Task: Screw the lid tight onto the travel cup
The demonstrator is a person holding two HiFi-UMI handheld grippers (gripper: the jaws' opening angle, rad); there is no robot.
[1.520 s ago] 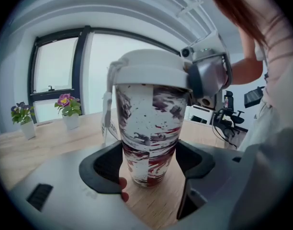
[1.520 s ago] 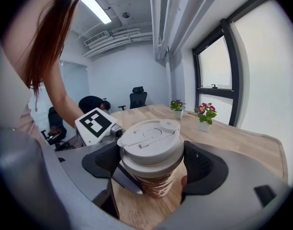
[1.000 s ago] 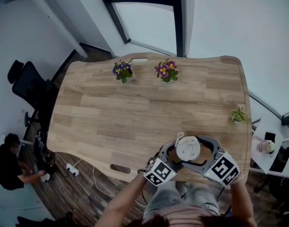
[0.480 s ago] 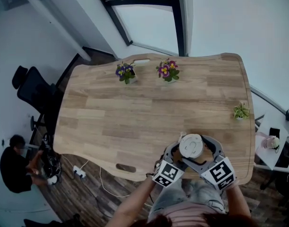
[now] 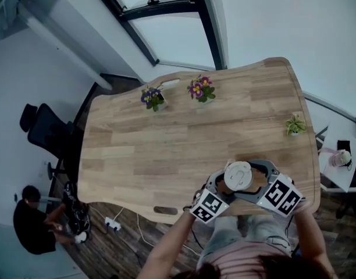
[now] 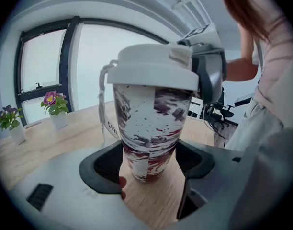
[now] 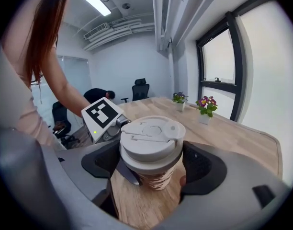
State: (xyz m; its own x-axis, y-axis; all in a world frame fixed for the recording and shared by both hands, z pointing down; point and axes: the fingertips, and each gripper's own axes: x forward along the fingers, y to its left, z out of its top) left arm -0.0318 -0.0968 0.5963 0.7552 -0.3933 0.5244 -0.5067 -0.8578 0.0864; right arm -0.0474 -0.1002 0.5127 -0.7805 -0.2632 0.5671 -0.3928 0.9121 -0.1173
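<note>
I see the L gripper (image 6: 149,166) pinching the cup (image 6: 151,123) low on its body. The cup stands on the table (image 5: 166,138) near my edge. The R gripper (image 7: 153,163) clamps the lid (image 7: 151,139), which looks seated, tho I can't tell how tight. Far side: a flower pot (image 5: 153,97) and a second pot (image 5: 200,89).

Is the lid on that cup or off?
On. The white lid sits level over the rim of the travel cup, no gap showing. Whether it is screwed fully tight cannot be told.
</note>
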